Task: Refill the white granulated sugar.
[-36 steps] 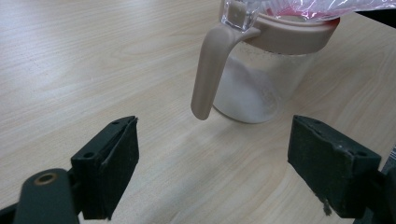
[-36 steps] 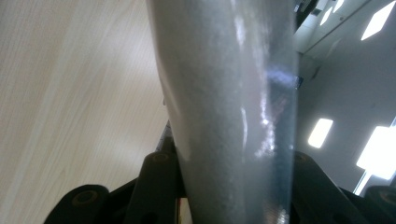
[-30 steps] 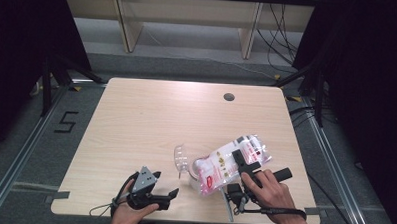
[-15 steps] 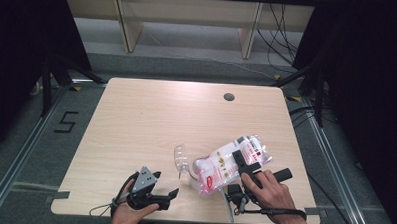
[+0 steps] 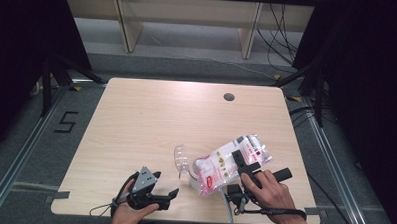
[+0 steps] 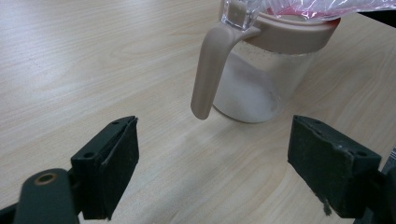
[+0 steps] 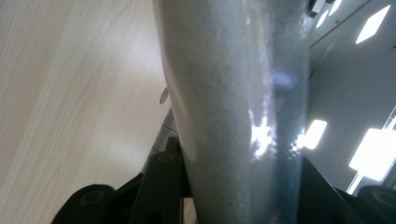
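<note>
A: Hardly anything has changed since the earlier frame. Your right gripper (image 5: 244, 168) is parked where it was, jaws clamped on the clear bag (image 5: 233, 161) of white grains, and the bag's far end with the pink print has barely shifted.

B: Your left gripper (image 5: 156, 190) hasn't moved either. It sits at seven o'clock on the worktop (image 5: 151, 115), jaws standing wide apart with nothing between them.

A: The bag lies tilted, its low end over the mouth of the jar (image 6: 261, 74), its high end pointing to two o'clock. In your right gripper view the plastic runs straight up between the jaws, grainy white and streaked with glare.

B: And the jar stands at five o'clock on the worktop, just ahead of your left jaws. It's clear, with a beige rim, a beige handle (image 6: 212, 70) hanging down its near side, and white powder heaped in the bottom.

A: Its clear lid (image 5: 181, 159) stands flipped up at the jar's nine o'clock.
</note>
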